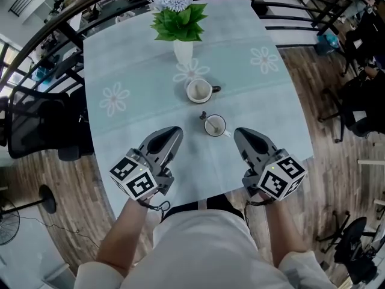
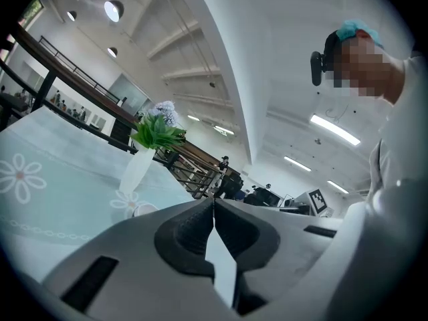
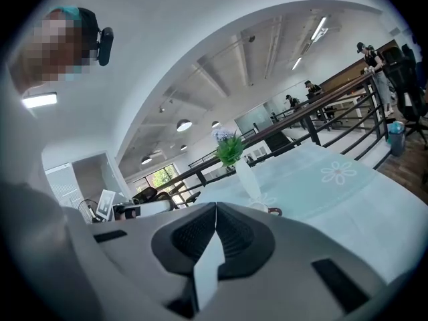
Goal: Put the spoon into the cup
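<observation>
Two white cups with dark handles stand on the pale blue tablecloth. The nearer, smaller cup (image 1: 215,125) has a light spoon (image 1: 224,131) resting in it, with the handle poking out over the rim toward the lower right. The farther cup (image 1: 198,90) stands just in front of the vase. My left gripper (image 1: 175,132) is shut and holds nothing, low on the table to the left of the nearer cup. My right gripper (image 1: 240,133) is also shut and bare, to that cup's right. Both gripper views show the jaws pressed together, left (image 2: 212,204) and right (image 3: 215,209).
A white vase (image 1: 183,50) with green leaves and pale flowers stands at the back of the table (image 1: 120,71). Black chairs (image 1: 36,122) and a railing flank the table on the left, and more chairs stand on the wooden floor (image 1: 337,155) at the right.
</observation>
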`<state>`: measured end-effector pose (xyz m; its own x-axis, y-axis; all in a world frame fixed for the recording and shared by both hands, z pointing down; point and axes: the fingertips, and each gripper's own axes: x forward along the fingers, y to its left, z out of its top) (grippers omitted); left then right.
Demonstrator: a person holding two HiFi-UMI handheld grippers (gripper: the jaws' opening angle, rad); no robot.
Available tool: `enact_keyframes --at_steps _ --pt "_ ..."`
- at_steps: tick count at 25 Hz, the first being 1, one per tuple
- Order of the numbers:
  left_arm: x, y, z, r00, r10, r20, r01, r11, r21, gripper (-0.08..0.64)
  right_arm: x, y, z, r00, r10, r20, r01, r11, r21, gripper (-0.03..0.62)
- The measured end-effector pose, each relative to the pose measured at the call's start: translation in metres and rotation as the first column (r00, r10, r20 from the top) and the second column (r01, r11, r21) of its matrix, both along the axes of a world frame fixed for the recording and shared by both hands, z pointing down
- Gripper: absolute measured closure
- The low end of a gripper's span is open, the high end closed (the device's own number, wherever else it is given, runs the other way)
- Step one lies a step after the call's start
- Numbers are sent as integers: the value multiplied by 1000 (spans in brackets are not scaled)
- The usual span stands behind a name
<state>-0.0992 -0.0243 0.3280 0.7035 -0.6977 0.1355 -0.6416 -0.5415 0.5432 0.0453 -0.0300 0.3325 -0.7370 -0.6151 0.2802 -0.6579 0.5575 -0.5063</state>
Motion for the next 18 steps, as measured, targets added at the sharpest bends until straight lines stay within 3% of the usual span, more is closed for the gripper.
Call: enact_keyframes --at_steps 18 --pt "24 46 -18 993 115 -1 -115 993 24 537 -16 30 -35 1000 -10 15 9 998 60 571"
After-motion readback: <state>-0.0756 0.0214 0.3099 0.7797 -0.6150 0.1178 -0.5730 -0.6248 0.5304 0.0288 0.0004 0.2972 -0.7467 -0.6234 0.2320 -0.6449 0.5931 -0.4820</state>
